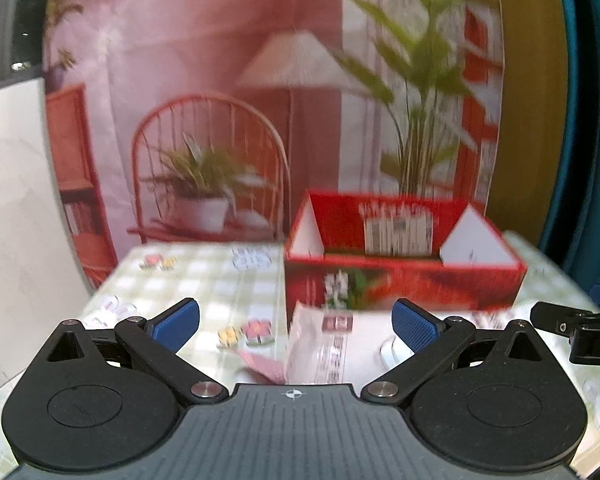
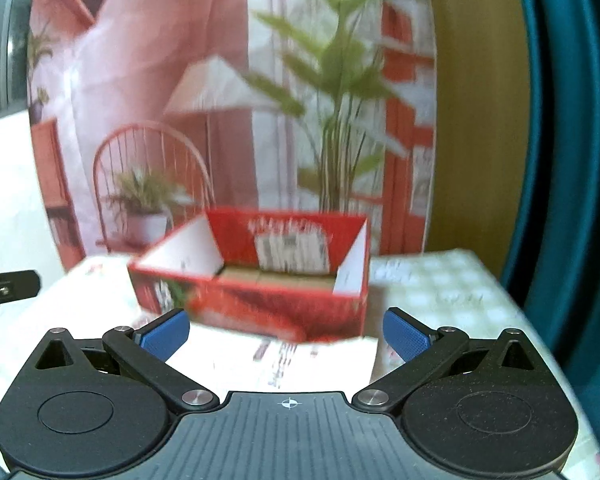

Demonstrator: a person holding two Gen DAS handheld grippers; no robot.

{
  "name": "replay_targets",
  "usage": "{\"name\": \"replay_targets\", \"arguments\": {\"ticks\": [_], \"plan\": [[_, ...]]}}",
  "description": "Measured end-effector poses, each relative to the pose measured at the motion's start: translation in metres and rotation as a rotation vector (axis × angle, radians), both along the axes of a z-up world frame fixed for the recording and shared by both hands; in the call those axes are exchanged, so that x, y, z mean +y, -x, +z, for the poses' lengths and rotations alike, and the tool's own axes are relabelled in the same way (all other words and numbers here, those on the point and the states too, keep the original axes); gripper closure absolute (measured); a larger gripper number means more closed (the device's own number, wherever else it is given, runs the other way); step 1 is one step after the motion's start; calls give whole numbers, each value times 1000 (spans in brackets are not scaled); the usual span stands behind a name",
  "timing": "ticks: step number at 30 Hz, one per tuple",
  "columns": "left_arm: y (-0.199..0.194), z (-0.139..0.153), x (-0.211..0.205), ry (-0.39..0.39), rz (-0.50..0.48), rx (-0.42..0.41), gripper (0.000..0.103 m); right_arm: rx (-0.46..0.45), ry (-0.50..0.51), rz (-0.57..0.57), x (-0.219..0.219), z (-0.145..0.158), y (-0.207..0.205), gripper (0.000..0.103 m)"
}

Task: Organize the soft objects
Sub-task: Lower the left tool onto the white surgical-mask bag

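Observation:
An open red cardboard box [image 1: 400, 280] stands on the checked tablecloth, seen again in the right wrist view as the red box [image 2: 260, 300]. In front of it lies a white soft packet with printed text [image 1: 328, 344], also showing as the packet [image 2: 292, 364]. A pink patterned soft item [image 1: 264, 364] lies beside the packet's left edge. My left gripper [image 1: 296, 326] is open above the packet, nothing between its fingers. My right gripper [image 2: 286, 338] is open over the same packet, empty. Both views are blurred.
A printed backdrop of a room with chair, lamp and plants [image 1: 260, 120] hangs behind the table. A white panel [image 1: 16, 200] stands at the left. A teal curtain [image 2: 572, 160] hangs at the right. The right gripper's finger [image 1: 560, 324] shows at the left view's right edge.

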State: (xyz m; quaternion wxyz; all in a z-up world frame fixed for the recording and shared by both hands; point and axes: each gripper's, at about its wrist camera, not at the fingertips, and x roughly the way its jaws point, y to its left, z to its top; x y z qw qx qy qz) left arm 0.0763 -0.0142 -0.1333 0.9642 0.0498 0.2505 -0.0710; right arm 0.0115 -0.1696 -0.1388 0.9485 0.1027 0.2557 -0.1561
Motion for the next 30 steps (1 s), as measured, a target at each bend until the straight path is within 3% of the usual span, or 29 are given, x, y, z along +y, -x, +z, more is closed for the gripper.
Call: {"name": "replay_targets", "arguments": {"ticks": [12,19,25,30], "plan": [[-53,-76,-11,-37,-49,165,0,152,-23,10,-5,-75,-39,0],[-58,-94,-9,21,-92,170,0,142,-58,38,-14,-91,-40,0],[-67,-105,-2,113,-104,229,0,145,-54,52,-15,-95,-41,0],[-75,-105,1,103,-172,267,0,164,-82,78,-18,-96,-46,0]]}}
